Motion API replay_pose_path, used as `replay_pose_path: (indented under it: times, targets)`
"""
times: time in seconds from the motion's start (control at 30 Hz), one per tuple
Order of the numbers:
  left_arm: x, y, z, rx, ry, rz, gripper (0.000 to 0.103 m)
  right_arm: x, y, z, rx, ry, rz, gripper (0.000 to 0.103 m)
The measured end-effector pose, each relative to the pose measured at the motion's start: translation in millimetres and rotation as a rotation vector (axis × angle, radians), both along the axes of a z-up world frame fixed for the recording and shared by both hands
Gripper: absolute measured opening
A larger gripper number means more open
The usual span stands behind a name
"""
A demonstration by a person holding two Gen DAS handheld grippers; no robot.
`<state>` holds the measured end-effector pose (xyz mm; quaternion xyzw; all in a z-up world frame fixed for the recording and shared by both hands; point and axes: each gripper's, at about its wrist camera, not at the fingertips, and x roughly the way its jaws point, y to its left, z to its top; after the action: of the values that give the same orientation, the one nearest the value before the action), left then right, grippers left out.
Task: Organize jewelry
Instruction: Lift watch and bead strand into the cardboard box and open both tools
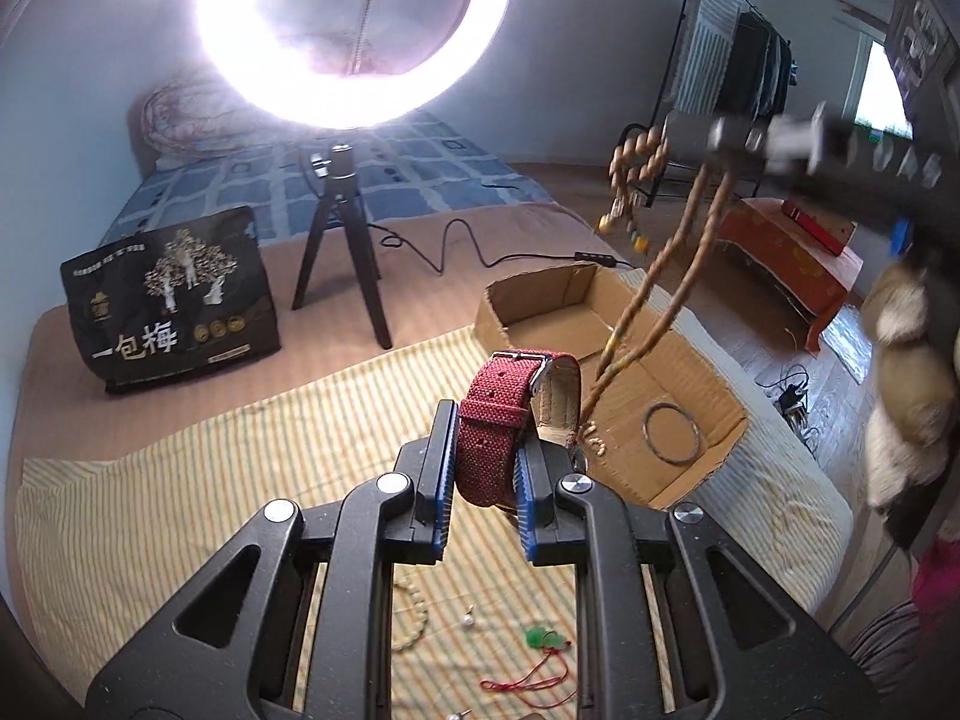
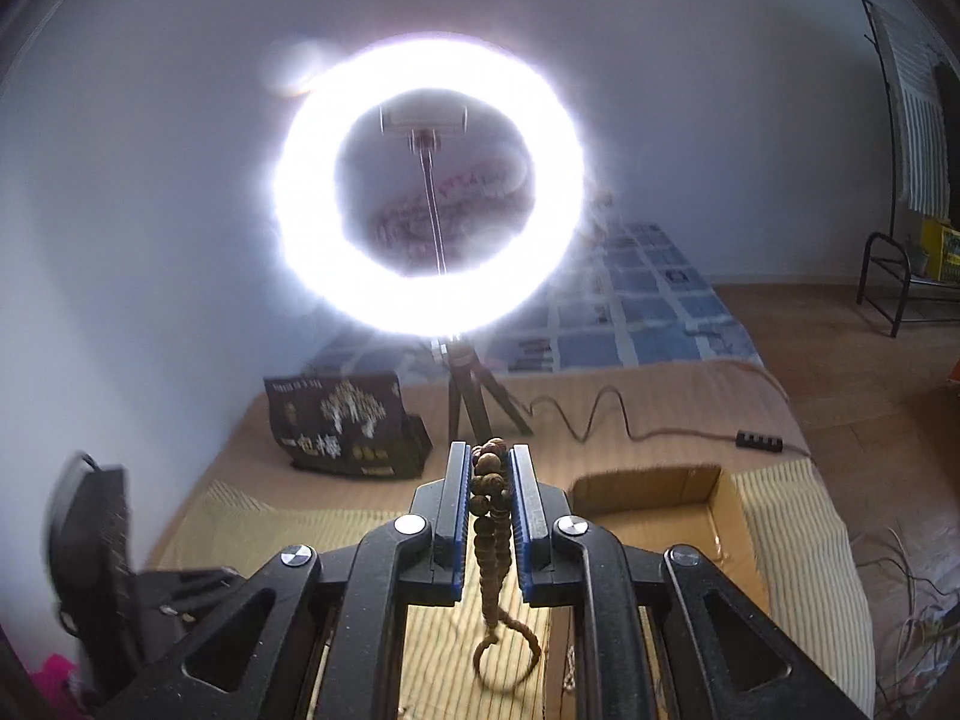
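My left gripper (image 1: 483, 456) is shut on a red woven watch strap (image 1: 498, 420), held above the striped cloth next to the cardboard box (image 1: 714, 384). My right gripper (image 2: 489, 480) is shut on a brown wooden bead necklace (image 2: 489, 516), whose loop hangs below the fingers. In the left wrist view that necklace (image 1: 666, 264) dangles from the blurred right gripper (image 1: 678, 138) over the box. A metal bangle (image 1: 671, 433) lies inside the box. On the cloth below lie a pale bead bracelet (image 1: 414, 612), a green pendant on red cord (image 1: 543, 639) and a pearl earring (image 1: 467, 620).
A lit ring light on a tripod (image 1: 345, 228) stands behind the cloth, with its cable and switch (image 1: 594, 258) trailing right. A black snack bag (image 1: 171, 300) stands at the left. A clothes rack (image 1: 732, 66) and a red low table (image 1: 792, 252) are at the right.
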<state>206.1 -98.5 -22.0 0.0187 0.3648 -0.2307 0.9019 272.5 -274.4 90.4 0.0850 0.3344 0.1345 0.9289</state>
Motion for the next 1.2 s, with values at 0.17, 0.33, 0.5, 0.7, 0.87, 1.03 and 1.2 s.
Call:
replay_pose_path:
  times: [0.17,0.33,0.5,0.7,0.87,1.03,1.2]
  targets:
    - [6,-13,5,-0.006,-0.003,-0.01,0.016,3,-15,28,0.007,-0.045,-0.007,0.01]
    - [15,-28,11,-0.024,-0.008,-0.019,0.016,14,-34,42,-0.002,-0.059,-0.033,0.01]
    - [26,-48,13,-0.019,-0.015,-0.041,0.016,23,-53,52,-0.02,-0.076,-0.058,0.01]
    - [45,-73,7,0.01,-0.018,-0.056,0.016,37,-73,41,-0.055,-0.054,-0.09,0.01]
    - [67,-88,-1,0.0,0.005,-0.043,0.016,47,-95,13,-0.036,0.005,-0.113,0.01]
    - [91,-98,-18,0.007,0.039,-0.019,0.016,54,-115,-24,-0.024,0.071,-0.132,0.01]
    - [112,-108,-39,0.008,0.087,-0.002,0.016,58,-131,-56,-0.005,0.134,-0.141,0.01]
